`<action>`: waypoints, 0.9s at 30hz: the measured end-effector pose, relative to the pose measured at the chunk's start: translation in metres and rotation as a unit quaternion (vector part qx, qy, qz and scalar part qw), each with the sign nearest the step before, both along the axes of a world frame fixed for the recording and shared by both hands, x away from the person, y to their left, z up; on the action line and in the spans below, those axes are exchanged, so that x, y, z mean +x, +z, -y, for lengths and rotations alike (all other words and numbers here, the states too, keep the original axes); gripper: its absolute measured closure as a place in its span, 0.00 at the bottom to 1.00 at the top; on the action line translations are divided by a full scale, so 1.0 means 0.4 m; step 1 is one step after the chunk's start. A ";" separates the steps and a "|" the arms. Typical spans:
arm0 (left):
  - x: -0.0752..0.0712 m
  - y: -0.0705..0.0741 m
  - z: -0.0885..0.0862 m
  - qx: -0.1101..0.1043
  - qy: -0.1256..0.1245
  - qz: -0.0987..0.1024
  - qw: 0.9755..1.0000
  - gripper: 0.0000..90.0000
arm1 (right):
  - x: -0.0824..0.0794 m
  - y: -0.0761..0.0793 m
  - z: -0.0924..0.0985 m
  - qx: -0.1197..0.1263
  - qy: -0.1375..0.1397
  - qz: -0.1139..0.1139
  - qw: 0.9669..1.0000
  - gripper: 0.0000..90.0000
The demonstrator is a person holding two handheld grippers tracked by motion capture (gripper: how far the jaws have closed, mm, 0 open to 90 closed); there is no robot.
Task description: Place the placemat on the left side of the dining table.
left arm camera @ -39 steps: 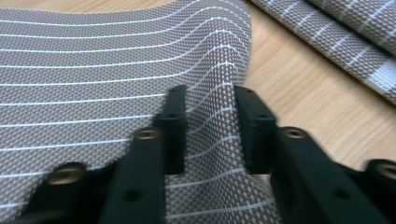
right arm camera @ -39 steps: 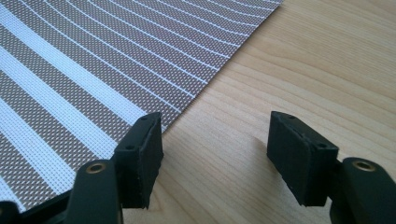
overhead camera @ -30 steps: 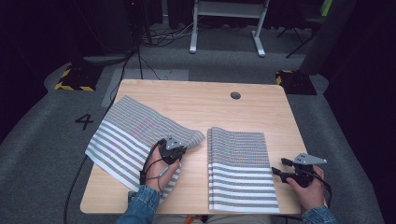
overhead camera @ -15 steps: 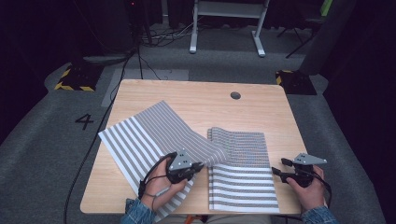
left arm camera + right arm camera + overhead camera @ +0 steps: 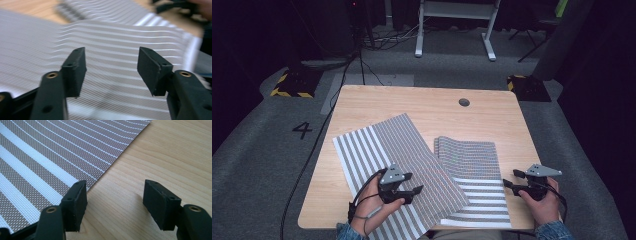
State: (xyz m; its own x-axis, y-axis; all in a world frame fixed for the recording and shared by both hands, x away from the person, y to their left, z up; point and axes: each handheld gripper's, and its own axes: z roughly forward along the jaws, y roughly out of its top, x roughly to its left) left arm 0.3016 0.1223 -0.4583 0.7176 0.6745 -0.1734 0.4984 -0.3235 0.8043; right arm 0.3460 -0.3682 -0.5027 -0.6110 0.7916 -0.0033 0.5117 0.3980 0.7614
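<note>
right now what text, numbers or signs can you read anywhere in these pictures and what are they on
"4": a dark numeral on the grey carpeted floor, left of the light wooden table.
Yellow and black hazard stripes, a warning marking with no words, on the dark floor pad beyond the table's far left corner and on another dark floor pad to the far right.
No text is readable on the striped grey and white woven mat, nor on either gripper.

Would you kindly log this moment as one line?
left gripper: open, over striped mat | right gripper: open, beside second mat | table
</note>
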 end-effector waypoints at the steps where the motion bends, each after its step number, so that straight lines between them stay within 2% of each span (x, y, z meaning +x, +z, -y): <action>1: 0.000 0.000 0.000 0.000 0.000 0.000 1.000 0.43 | 0.000 0.000 0.000 0.000 0.000 0.000 1.000 0.40; 2: 0.001 -0.005 -0.010 0.004 0.015 0.002 1.000 0.43 | 0.000 0.000 0.000 0.000 0.000 0.000 1.000 0.40; 4: 0.004 -0.014 -0.043 0.025 0.055 0.012 0.998 0.41 | 0.000 -0.001 0.000 0.001 0.000 0.001 1.000 0.40; 5: 0.000 -0.022 -0.074 0.032 0.089 0.002 0.995 0.40 | 0.000 -0.001 -0.001 0.002 0.000 0.001 1.000 0.40; 6: 0.000 -0.022 -0.074 0.032 0.089 0.002 0.995 0.40 | 0.000 -0.001 -0.001 0.002 0.000 0.001 1.000 0.40; 7: -0.007 -0.031 -0.102 0.045 0.117 0.000 0.992 0.40 | 0.000 -0.001 -0.001 0.002 0.000 0.002 1.000 0.40; 8: -0.007 -0.031 -0.102 0.045 0.117 0.000 0.992 0.40 | 0.000 -0.001 -0.001 0.002 0.000 0.002 1.000 0.40; 9: -0.011 -0.036 -0.115 0.054 0.129 0.000 0.990 0.40 | 0.000 -0.001 -0.001 0.002 0.000 0.002 1.000 0.40; 11: -0.021 -0.047 -0.138 0.058 0.155 -0.006 0.986 0.40 | 0.000 -0.001 -0.001 0.002 0.000 0.001 1.000 0.40; 12: -0.030 -0.059 -0.158 0.062 0.177 -0.013 0.982 0.40 | 0.000 0.000 -0.001 0.000 0.000 0.000 1.000 0.40; 13: -0.030 -0.059 -0.158 0.062 0.177 -0.013 0.982 0.40 | 0.000 0.000 -0.001 0.000 0.000 0.000 1.000 0.40; 15: -0.040 -0.071 -0.178 0.074 0.198 -0.026 0.977 0.40 | 0.000 0.000 -0.001 0.000 0.001 0.000 1.000 0.40; 16: -0.043 -0.075 -0.183 0.080 0.203 -0.030 0.975 0.40 | 0.000 0.000 -0.001 0.000 0.001 0.000 1.000 0.40; 18: -0.056 -0.088 -0.195 0.093 0.227 -0.050 0.968 0.39 | 0.000 0.000 -0.001 0.000 0.002 0.000 1.000 0.40; 20: -0.064 -0.092 -0.197 0.098 0.234 -0.058 0.965 0.37 | 0.000 0.000 -0.001 0.000 0.001 0.000 1.000 0.39; 21: -0.064 -0.092 -0.197 0.098 0.234 -0.058 0.965 0.36 | 0.000 0.000 -0.001 0.000 0.001 0.000 1.000 0.39; 25: -0.084 -0.088 -0.193 0.100 0.259 -0.088 0.957 0.31 | 0.000 0.000 -0.001 0.000 0.002 0.000 1.000 0.39; 27: -0.086 -0.089 -0.191 0.103 0.258 -0.086 0.957 0.29 | -0.001 0.000 -0.002 0.000 0.002 0.000 1.000 0.39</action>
State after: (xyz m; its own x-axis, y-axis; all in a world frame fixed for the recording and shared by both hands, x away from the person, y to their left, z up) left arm 0.2671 0.1986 -0.4940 0.2529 0.9637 -0.0852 0.7543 -0.1412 0.6412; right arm 0.3457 -0.3676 -0.5028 -0.6149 0.7886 -0.0044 0.5089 0.4011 0.7617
